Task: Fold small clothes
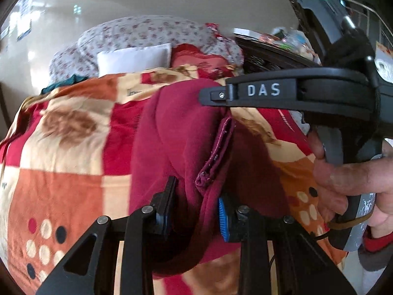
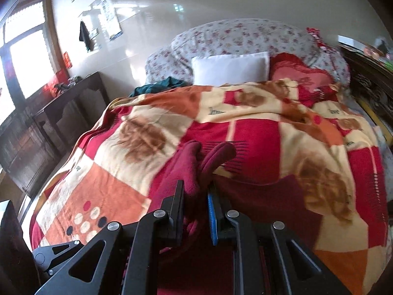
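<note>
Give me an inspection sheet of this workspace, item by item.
Surface: bed under a patterned blanket.
Job's things: one maroon garment, lifted and bunched.
Clutter: white pillow, floral bedding, teal cloth.
Grippers: left gripper and right gripper both clamp the maroon garment.
Cables: a thin cord by the hand on the right gripper's handle.
Surroundings: dark wooden sideboard, bright window.

Left gripper clamped on maroon garment, right gripper pinching it too, both angled downward
</note>
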